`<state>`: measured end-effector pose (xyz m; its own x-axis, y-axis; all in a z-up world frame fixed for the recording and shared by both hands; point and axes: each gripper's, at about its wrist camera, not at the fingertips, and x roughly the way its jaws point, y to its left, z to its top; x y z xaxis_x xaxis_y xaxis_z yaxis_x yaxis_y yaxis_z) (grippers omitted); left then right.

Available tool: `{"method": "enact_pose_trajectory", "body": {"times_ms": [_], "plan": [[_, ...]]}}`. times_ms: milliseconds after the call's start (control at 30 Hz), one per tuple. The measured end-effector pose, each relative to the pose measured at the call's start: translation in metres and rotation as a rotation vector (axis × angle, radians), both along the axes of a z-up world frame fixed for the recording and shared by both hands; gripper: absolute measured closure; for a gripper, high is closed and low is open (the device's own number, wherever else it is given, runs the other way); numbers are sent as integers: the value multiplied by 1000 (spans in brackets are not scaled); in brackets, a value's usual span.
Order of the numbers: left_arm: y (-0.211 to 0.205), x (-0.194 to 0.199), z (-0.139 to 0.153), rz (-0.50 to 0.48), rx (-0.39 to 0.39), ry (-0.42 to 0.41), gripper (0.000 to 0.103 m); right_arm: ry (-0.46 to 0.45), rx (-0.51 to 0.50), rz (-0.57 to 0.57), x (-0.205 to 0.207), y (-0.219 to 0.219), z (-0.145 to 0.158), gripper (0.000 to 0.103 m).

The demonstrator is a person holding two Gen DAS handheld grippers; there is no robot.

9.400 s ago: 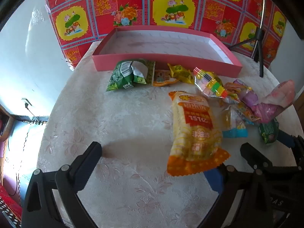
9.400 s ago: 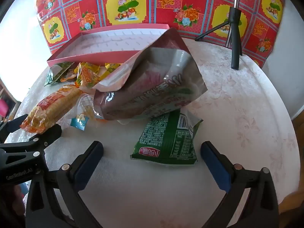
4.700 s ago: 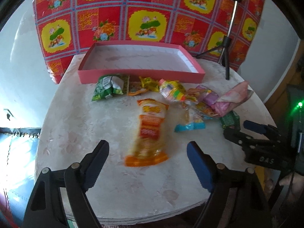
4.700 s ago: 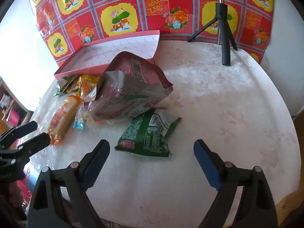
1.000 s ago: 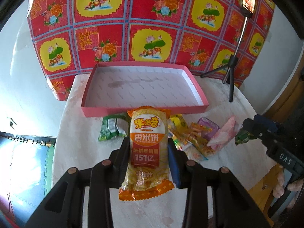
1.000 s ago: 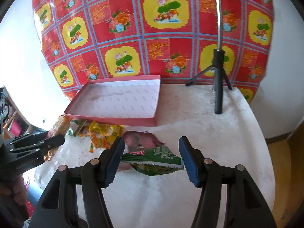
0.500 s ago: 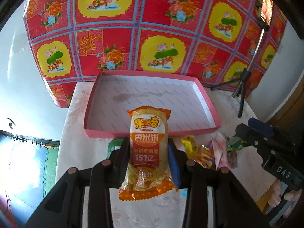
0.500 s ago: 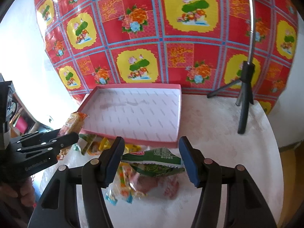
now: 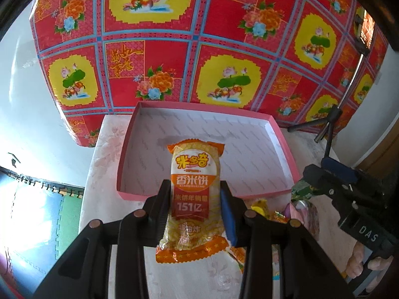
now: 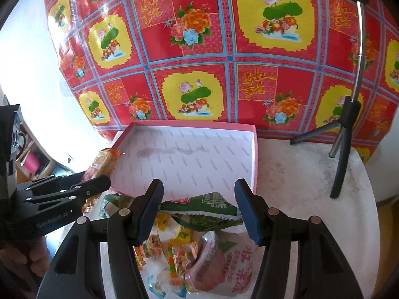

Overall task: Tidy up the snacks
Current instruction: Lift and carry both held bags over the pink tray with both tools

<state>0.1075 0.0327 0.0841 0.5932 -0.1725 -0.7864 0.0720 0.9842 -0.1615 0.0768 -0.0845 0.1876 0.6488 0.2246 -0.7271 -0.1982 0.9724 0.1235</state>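
My left gripper [image 9: 195, 196] is shut on a long orange and yellow rice cracker pack [image 9: 193, 199], held in the air over the near wall of the pink tray [image 9: 281, 137]. My right gripper [image 10: 198, 201] is shut on a green snack bag [image 10: 202, 209], lifted just before the pink tray [image 10: 254, 154]. The tray's white floor lies bare. In the right wrist view the left gripper [image 10: 82, 182] shows at the left with the orange pack [image 10: 101, 162]. The right gripper [image 9: 311, 182] appears at the right of the left wrist view.
Loose snacks lie on the white table below: a pink bag [image 10: 224, 269], small yellow and colourful packets [image 10: 174, 246]. A black tripod [image 10: 341, 149] stands at the back right. A red and yellow flowered cloth [image 10: 224, 49] hangs behind the tray.
Both grippers have carried their packs forward toward the pink tray, which now looms larger and closer. The loose snacks have slid down under the grippers.
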Motion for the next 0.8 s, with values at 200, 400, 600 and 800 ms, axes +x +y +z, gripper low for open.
{"method": "enact_pose_trajectory", "body": {"times_ms": [200, 400, 600, 800], "plan": [[0, 15, -4, 3, 5, 8, 64, 3, -10, 7, 17, 3, -4, 42], [-2, 37, -10, 7, 15, 24, 64, 17, -5, 14, 41, 4, -10, 42], [-6, 62, -14, 8, 36, 30, 64, 6, -13, 19, 67, 5, -15, 42], [-10, 88, -26, 13, 53, 55, 64, 11, 0, 18, 99, 5, -26, 42]]}}
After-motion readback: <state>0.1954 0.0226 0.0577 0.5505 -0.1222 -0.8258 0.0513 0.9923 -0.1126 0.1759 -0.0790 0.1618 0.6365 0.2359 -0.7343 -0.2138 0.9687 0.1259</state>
